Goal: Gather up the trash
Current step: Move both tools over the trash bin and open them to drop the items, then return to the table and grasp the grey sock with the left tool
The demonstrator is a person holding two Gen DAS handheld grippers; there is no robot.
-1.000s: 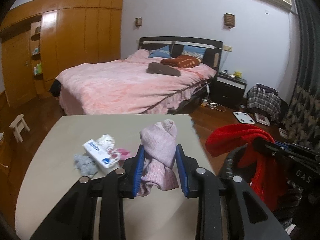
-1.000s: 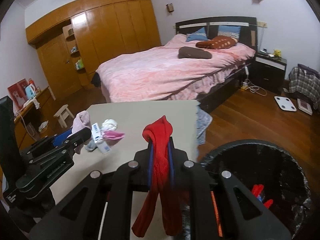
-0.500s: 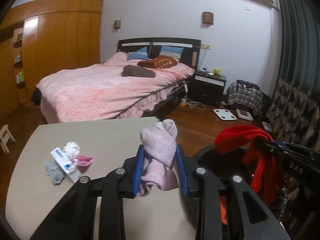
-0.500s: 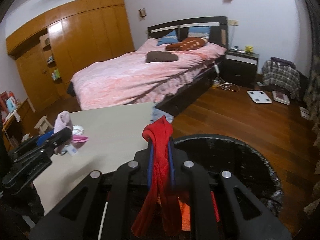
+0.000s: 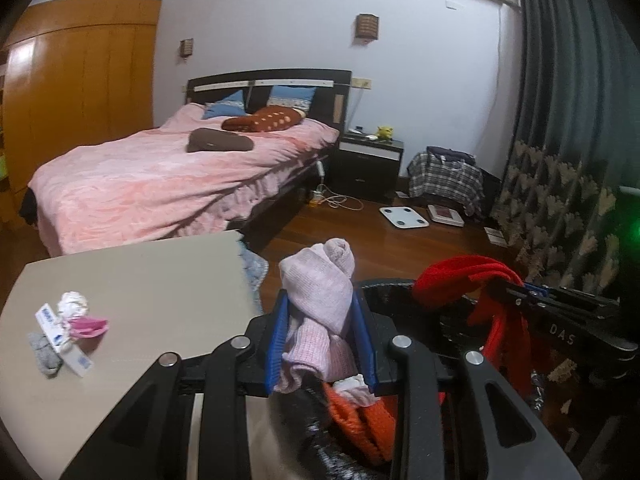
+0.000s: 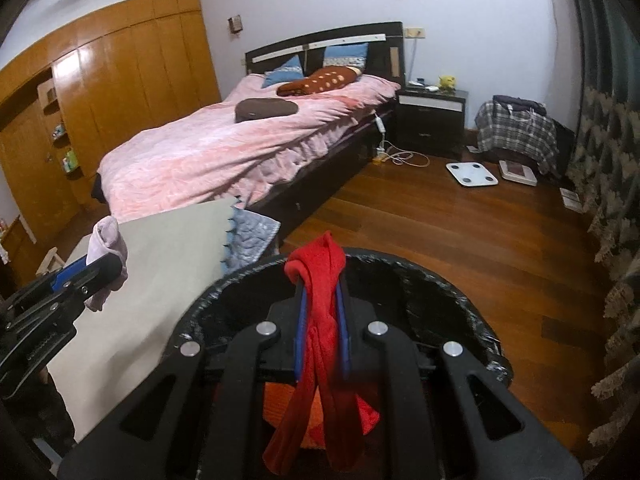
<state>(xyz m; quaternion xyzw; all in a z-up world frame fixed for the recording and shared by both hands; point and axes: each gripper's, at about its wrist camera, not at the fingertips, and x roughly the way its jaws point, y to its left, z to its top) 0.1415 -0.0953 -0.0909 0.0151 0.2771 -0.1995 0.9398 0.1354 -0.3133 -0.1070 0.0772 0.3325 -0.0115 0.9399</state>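
Both tools clenched: left tool (image 5: 322,334) grips pink sock (image 5: 320,300), right tool (image 6: 322,322) red sock (image 6: 320,320) (over bin rim (image 6: 440,280)).

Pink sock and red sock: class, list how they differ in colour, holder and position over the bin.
The pink sock is pale pink and bunched up; the red sock is bright red and hangs long. The left tool grips the pink sock near the bin's edge; the right tool holds the red sock over its opening. Both are knitted and clamped.
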